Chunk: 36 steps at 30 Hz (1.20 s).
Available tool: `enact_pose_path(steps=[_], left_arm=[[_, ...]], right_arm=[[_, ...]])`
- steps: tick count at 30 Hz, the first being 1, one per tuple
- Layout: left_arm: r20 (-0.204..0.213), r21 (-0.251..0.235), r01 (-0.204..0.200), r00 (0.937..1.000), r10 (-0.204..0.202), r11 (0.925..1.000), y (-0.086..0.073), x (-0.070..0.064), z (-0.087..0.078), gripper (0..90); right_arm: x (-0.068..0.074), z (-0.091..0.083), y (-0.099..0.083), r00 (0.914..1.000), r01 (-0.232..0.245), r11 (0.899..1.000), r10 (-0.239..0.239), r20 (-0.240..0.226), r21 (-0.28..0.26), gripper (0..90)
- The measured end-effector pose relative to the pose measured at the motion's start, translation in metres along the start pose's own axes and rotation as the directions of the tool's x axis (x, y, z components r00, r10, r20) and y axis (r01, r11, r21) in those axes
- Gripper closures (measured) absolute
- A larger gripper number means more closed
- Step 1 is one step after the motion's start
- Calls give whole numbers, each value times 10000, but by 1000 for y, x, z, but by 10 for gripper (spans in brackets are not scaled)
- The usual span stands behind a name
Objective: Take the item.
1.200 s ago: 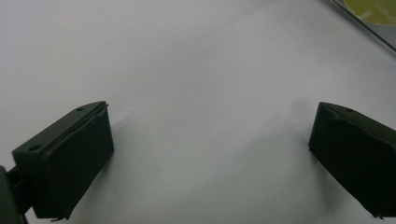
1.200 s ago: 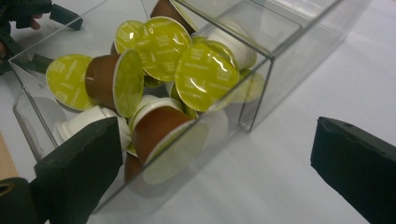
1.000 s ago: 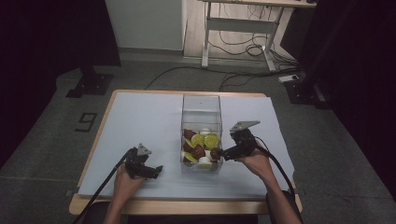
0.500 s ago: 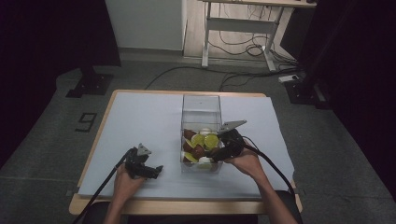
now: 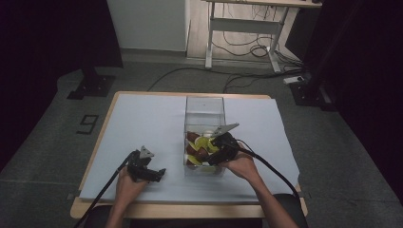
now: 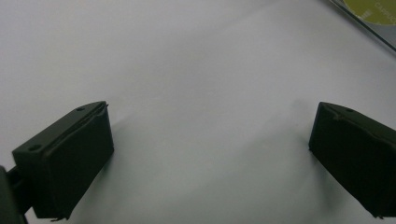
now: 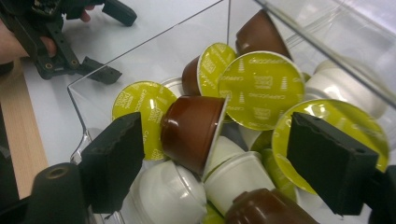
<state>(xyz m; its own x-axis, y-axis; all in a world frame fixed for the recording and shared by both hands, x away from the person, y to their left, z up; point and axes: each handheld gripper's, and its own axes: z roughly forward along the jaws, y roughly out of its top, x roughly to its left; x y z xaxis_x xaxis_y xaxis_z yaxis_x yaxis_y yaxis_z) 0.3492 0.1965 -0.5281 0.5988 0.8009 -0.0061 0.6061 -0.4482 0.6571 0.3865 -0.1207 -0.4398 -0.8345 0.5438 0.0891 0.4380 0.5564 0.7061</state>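
A clear plastic box (image 5: 204, 111) stands at the table's middle and holds several coffee capsules (image 5: 196, 148): brown, white, and ones with green foil lids. My right gripper (image 5: 207, 157) reaches into the box from its right side. In the right gripper view, my right gripper (image 7: 224, 163) is open, its jaws on either side of a brown capsule (image 7: 191, 130) lying on its side, not touching it. Green-lidded capsules (image 7: 259, 88) and white capsules (image 7: 168, 191) lie around it. My left gripper (image 5: 159, 174) rests low on the table left of the box, open and holding nothing (image 6: 210, 158).
The white table cover (image 5: 142, 123) stretches wide to the left and behind the box. The box's corner with a green lid (image 6: 373, 9) shows in the left gripper view. The wooden table edge (image 7: 23, 140) lies near me. Floor cables and desk legs (image 5: 242, 47) are beyond the table.
My right gripper has moved left and down from the box's right rim into the box, over the capsules. The left gripper has stayed put.
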Motion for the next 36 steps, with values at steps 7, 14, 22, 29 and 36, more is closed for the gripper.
enact_pose_path(steps=[7, 14, 22, 29, 36], left_arm=[[-5, -2, 9, 10000, -9, 10000, 0, 0, 0, 0], [-1, -1, 10, 10000, -10, 10000, 0, 0, 0, 0], [6, 0, 10, 10000, -10, 10000, 0, 0, 0, 0], [11, 2, 6, 10000, -6, 10000, 0, 0, 0, 0], [13, 0, 7, 10000, -7, 10000, 0, 0, 0, 0]], right_arm=[[5, 10, 0, 9998, 147, 9995, -144, -99, 281, 265], [8, 17, 0, 9997, 238, 9990, -239, 24, 368, 373], [11, 17, -1, 9995, 307, 9988, -309, 66, 375, 518], [13, 9, 0, 9983, 502, 9987, -505, 284, 116, 549], [12, 2, 0, 9975, 577, 9983, -577, 397, -10, 550]])
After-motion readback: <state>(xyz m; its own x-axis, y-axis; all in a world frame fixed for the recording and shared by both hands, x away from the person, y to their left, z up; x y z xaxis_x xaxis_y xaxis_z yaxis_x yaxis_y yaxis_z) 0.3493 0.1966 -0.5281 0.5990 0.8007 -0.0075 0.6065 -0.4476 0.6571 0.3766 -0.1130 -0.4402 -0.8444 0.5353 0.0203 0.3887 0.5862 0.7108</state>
